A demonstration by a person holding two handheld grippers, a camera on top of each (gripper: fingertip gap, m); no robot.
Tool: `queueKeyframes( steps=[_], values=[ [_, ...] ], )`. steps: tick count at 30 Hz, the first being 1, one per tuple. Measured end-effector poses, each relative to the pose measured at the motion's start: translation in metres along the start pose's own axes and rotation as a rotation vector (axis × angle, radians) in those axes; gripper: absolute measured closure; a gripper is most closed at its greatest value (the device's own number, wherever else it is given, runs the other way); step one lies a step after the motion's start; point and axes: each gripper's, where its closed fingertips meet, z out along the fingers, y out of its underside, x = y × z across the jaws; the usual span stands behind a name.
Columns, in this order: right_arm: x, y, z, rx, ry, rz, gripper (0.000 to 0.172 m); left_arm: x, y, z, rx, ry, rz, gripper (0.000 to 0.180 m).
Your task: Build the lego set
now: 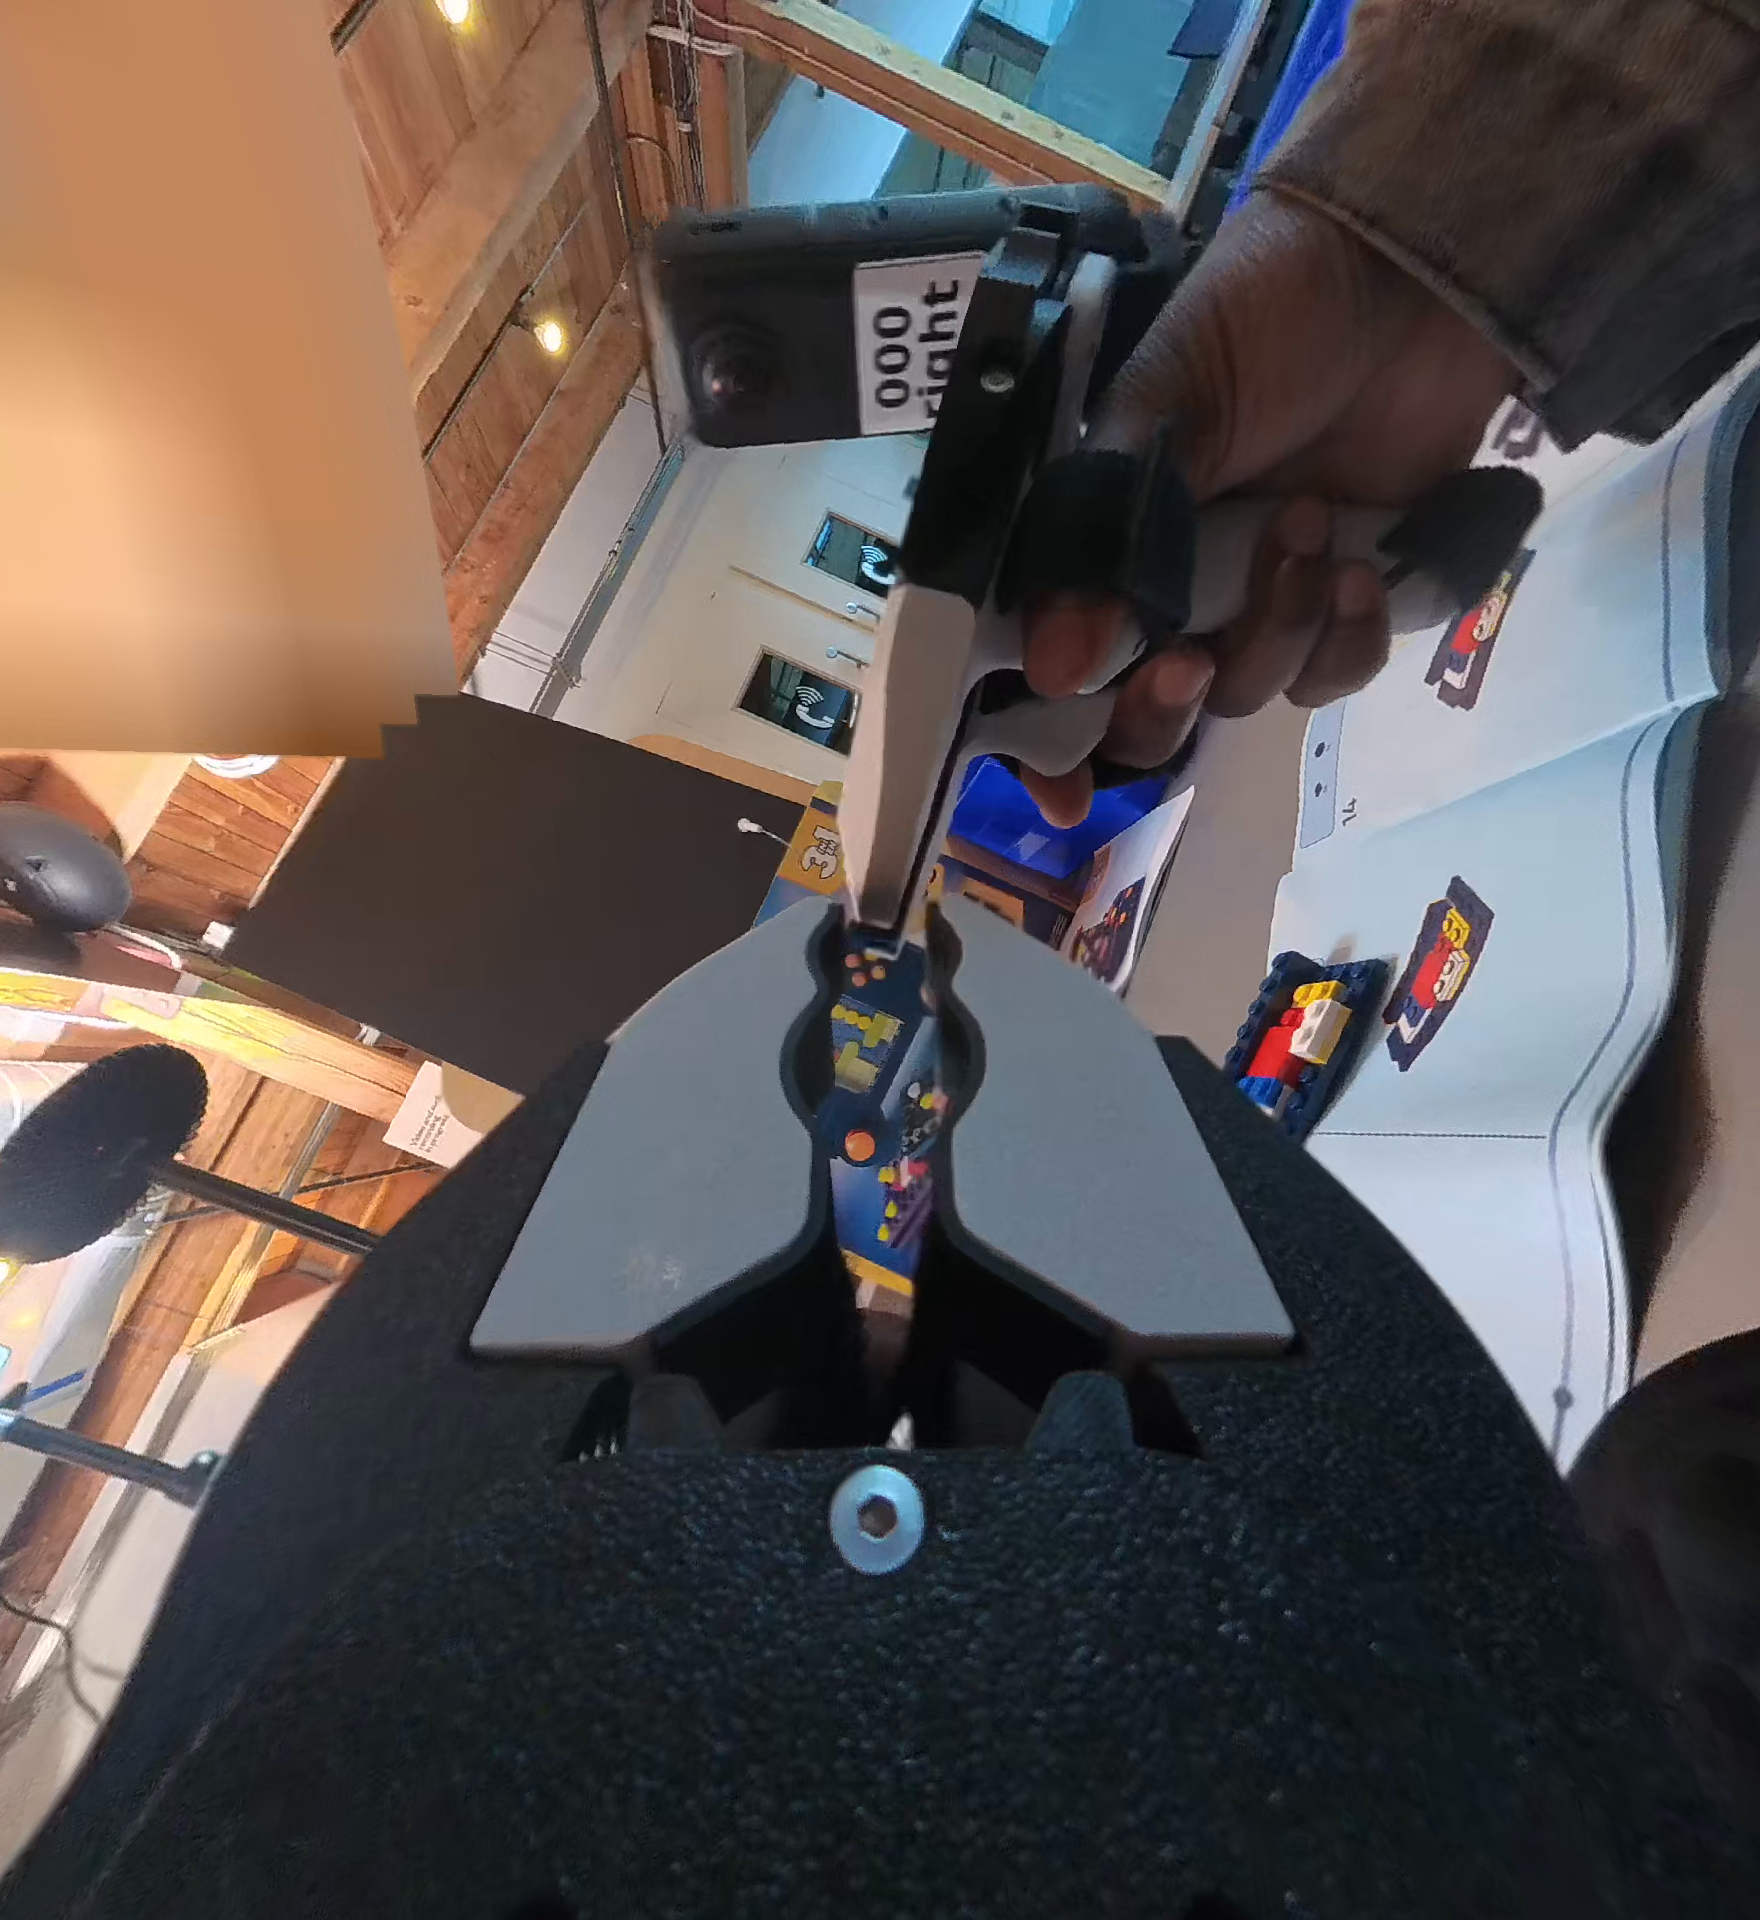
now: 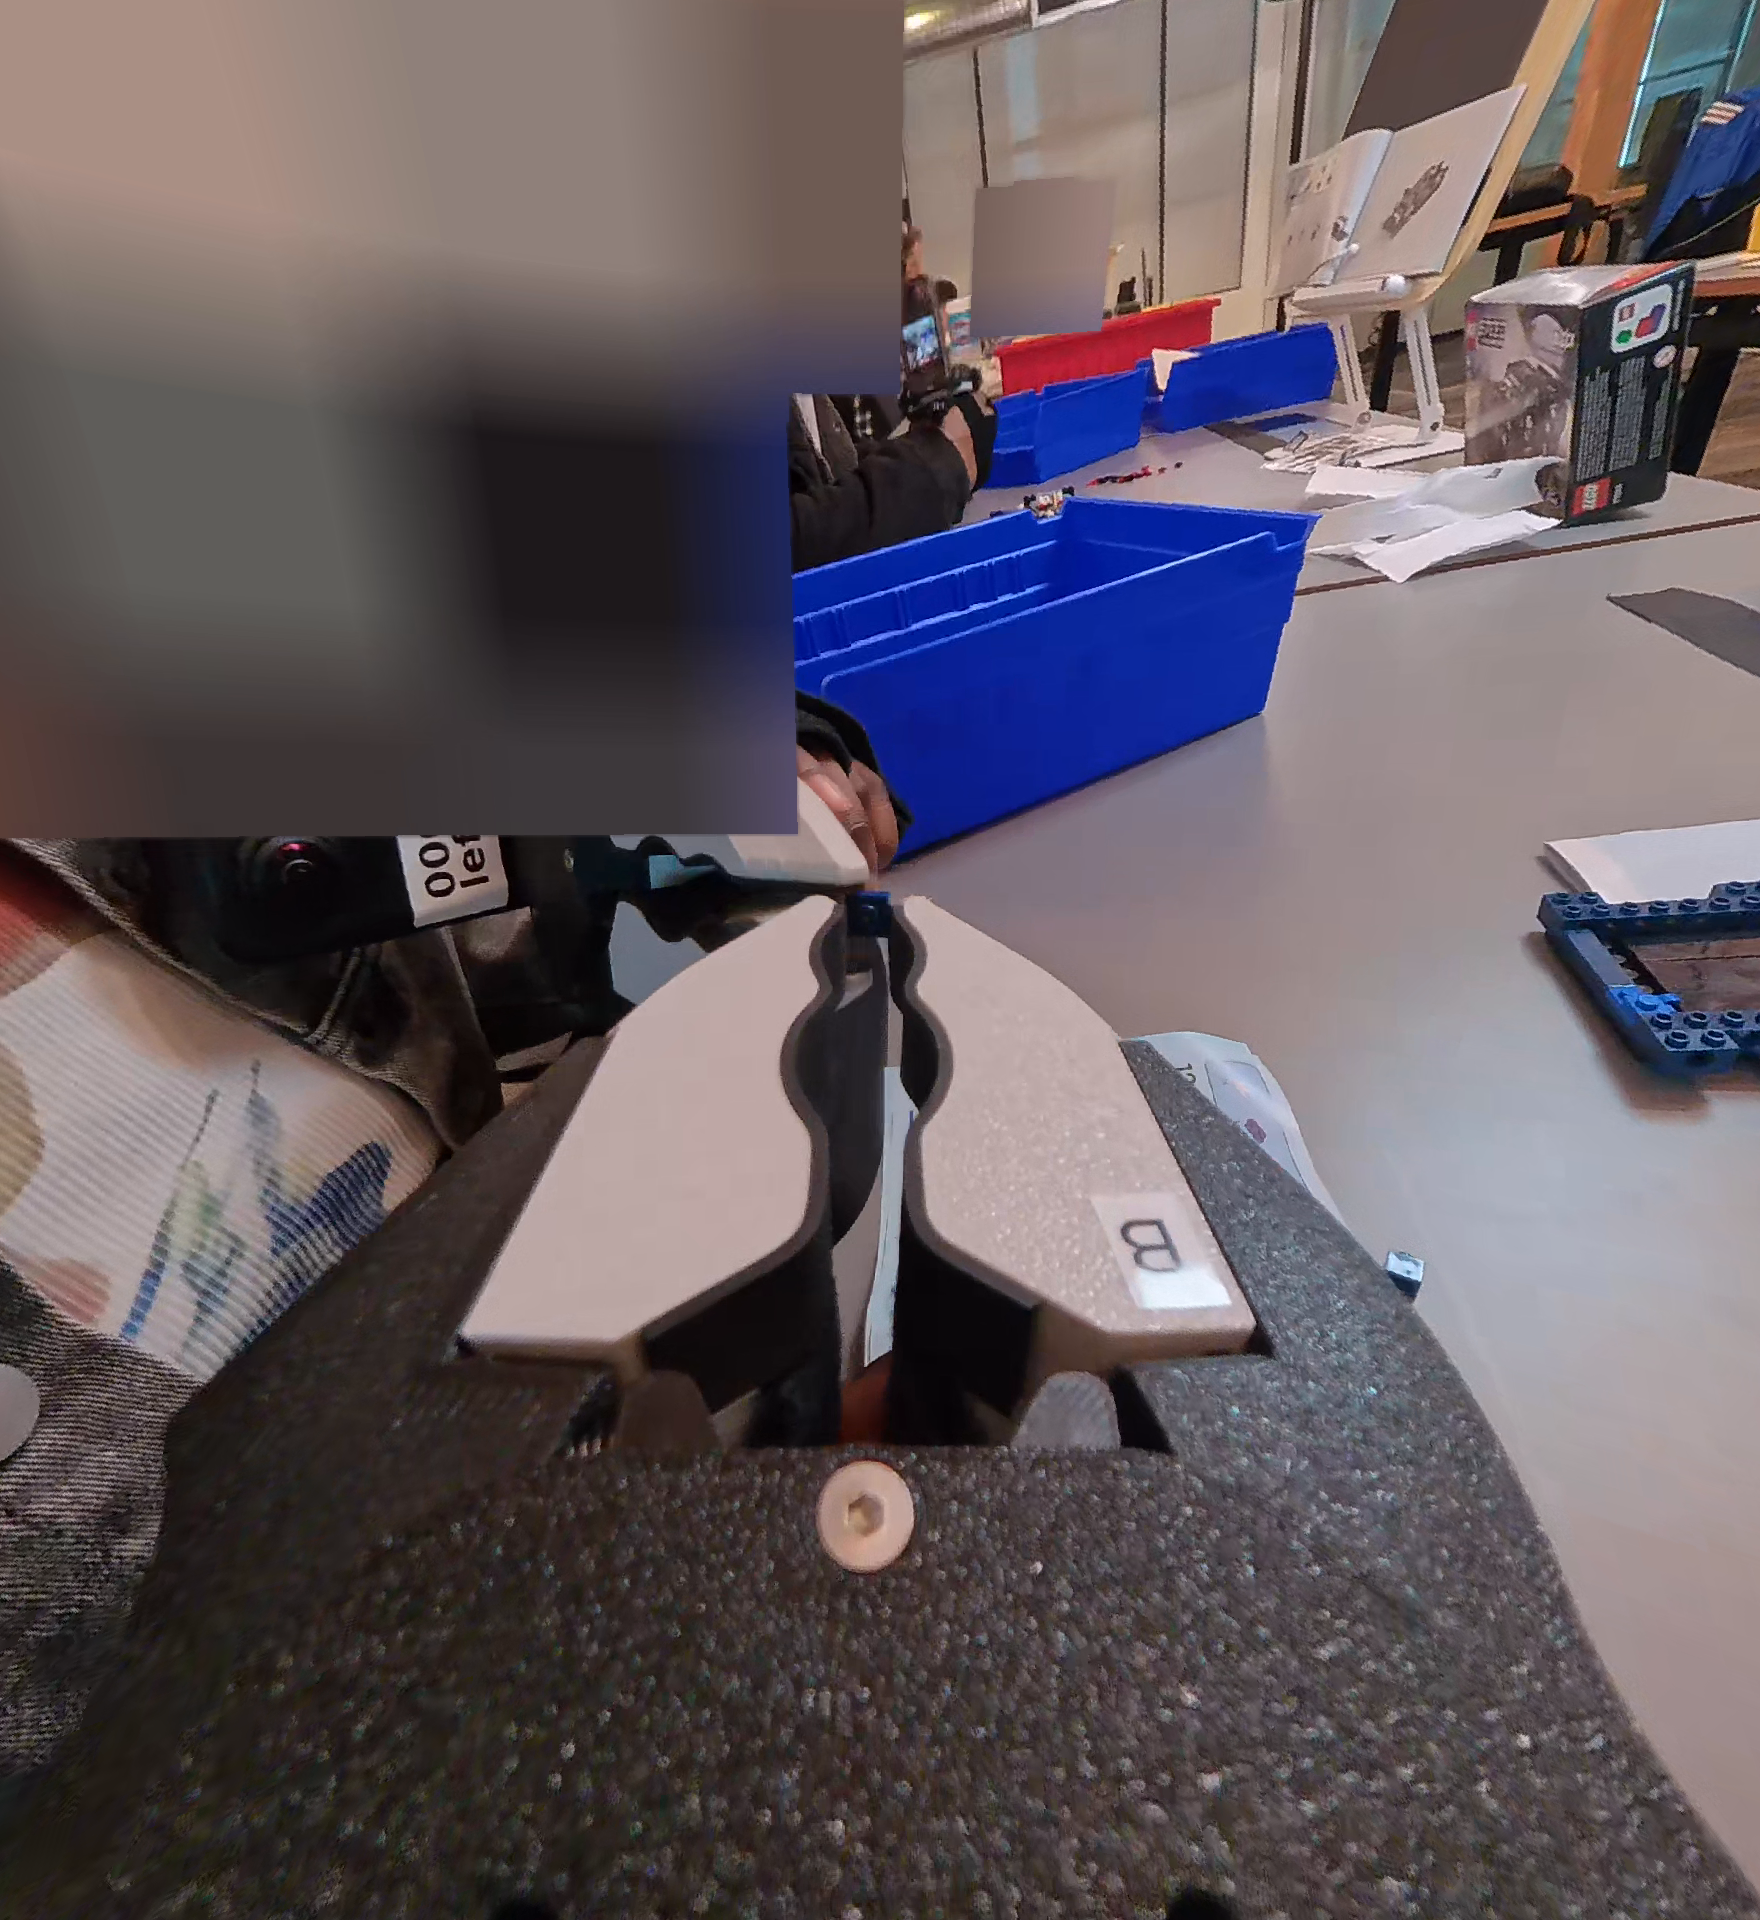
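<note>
My right gripper (image 2: 868, 920) is shut on a small dark blue brick (image 2: 868, 914), pinched at the very tips of its pads. My left gripper (image 1: 883, 925) is open, and its fingers (image 2: 814, 850) come in from the left, right beside the brick. In the left wrist view the right gripper's fingers (image 1: 907, 727) reach down from above, held by a hand (image 1: 1271, 499). Their tips stand between my left fingertips. The brick itself does not show clearly in that view.
A blue bin (image 2: 1063, 644) stands on the grey table (image 2: 1375, 779) just beyond the grippers, with more bins and a box (image 2: 1582, 395) behind. A blue brick frame (image 2: 1686, 987) lies at the right. An open instruction booklet (image 1: 1478, 831) and a small brick build (image 1: 1291, 1023) lie nearby.
</note>
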Motion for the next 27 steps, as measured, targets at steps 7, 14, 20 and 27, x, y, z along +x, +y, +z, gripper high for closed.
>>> queueKeyframes(
  steps=[7,14,20,27],
  values=[
    [0.017,-0.018,-0.033,0.043,0.121,-0.041,0.164,-0.003,0.021,0.005,-0.041,0.081,-0.373,0.15],
    [0.032,-0.036,-0.084,0.097,0.278,-0.095,0.165,0.05,0.032,0.017,-0.145,0.748,-0.911,0.131],
    [0.03,-0.039,-0.091,0.114,0.277,-0.101,0.165,0.085,0.064,0.039,-0.291,1.017,-0.884,0.127],
    [0.029,-0.056,-0.123,0.201,0.327,-0.111,0.165,0.121,0.078,0.037,-0.358,1.141,-0.825,0.131]
  ],
)
